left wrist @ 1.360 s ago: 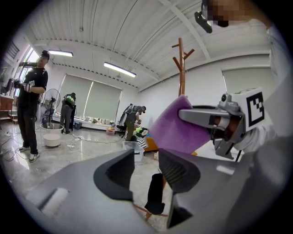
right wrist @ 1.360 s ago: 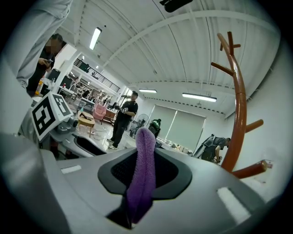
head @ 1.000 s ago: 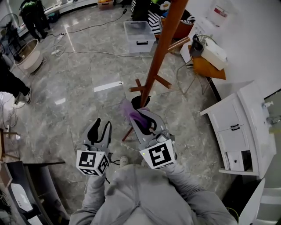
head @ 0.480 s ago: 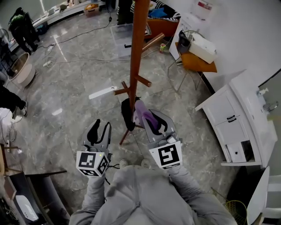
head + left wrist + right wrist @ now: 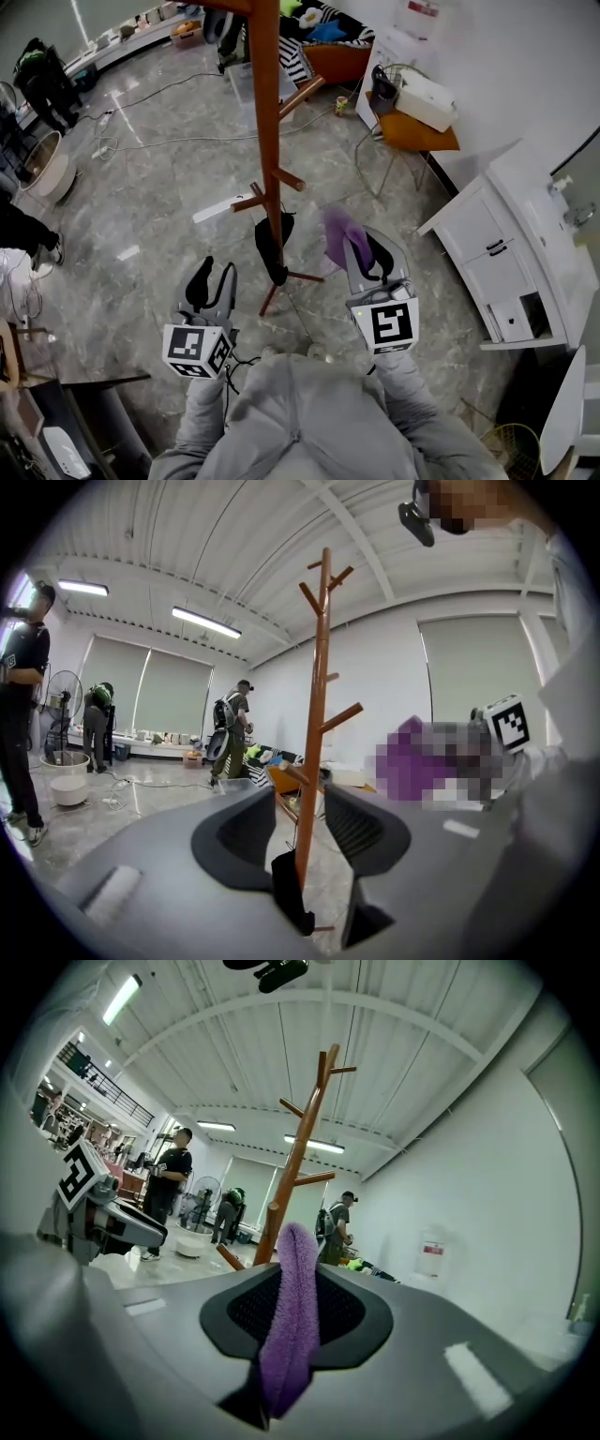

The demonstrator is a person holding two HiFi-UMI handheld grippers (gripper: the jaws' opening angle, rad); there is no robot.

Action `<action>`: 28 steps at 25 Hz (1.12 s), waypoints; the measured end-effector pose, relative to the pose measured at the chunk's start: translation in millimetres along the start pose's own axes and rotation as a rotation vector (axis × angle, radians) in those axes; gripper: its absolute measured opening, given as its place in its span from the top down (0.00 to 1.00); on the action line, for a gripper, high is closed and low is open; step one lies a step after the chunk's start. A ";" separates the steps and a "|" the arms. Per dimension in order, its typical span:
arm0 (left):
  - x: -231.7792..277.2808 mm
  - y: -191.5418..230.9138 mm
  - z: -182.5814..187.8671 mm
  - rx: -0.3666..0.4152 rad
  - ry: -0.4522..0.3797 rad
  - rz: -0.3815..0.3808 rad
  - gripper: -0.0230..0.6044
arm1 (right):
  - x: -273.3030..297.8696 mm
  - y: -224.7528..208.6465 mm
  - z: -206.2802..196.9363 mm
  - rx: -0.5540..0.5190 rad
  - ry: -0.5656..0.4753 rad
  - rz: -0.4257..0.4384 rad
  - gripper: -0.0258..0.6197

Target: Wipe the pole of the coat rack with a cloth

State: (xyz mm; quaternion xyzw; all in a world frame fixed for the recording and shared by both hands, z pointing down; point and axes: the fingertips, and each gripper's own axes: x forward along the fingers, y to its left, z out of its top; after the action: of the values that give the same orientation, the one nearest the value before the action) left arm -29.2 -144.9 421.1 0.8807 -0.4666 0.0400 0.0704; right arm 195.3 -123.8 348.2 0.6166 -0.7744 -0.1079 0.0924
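The wooden coat rack pole (image 5: 266,131) rises from the floor ahead of me, with short pegs and a dark item (image 5: 274,247) hanging low on it. My right gripper (image 5: 359,249) is shut on a purple cloth (image 5: 337,234) and sits to the right of the pole, apart from it. In the right gripper view the cloth (image 5: 292,1316) stands pinched between the jaws, the pole (image 5: 298,1162) behind it. My left gripper (image 5: 212,279) hangs open, left of the rack's base. In the left gripper view the pole (image 5: 315,724) shows through the gap of the left gripper (image 5: 302,829).
A white cabinet (image 5: 511,272) stands at the right. A clear plastic bin (image 5: 239,80) and cables lie on the floor behind the rack. A chair with an orange seat (image 5: 412,131) is at the back right. People stand at the far left (image 5: 47,80).
The right gripper with the cloth has moved right, away from the pole's base. The view has shifted, so the pole now looks upright. The left gripper has stayed put.
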 end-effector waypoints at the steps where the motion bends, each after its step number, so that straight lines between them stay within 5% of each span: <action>1: 0.7 -0.6 1.3 0.004 -0.001 -0.001 0.69 | -2.1 -5.3 -1.0 0.002 -0.002 -0.014 0.86; 12: 9.2 -3.9 18.3 0.044 -0.022 0.004 0.69 | -14.6 -41.7 -8.1 0.137 -0.048 -0.105 0.86; 28: 10.3 0.0 28.5 0.053 -0.059 0.036 0.69 | -2.8 -34.6 -9.3 0.179 -0.081 -0.071 0.86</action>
State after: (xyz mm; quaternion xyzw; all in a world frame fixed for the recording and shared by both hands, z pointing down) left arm -23.3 -157.9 394.3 0.8747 -0.4829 0.0275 0.0323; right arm 230.9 -129.1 347.3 0.6447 -0.7616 -0.0664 0.0017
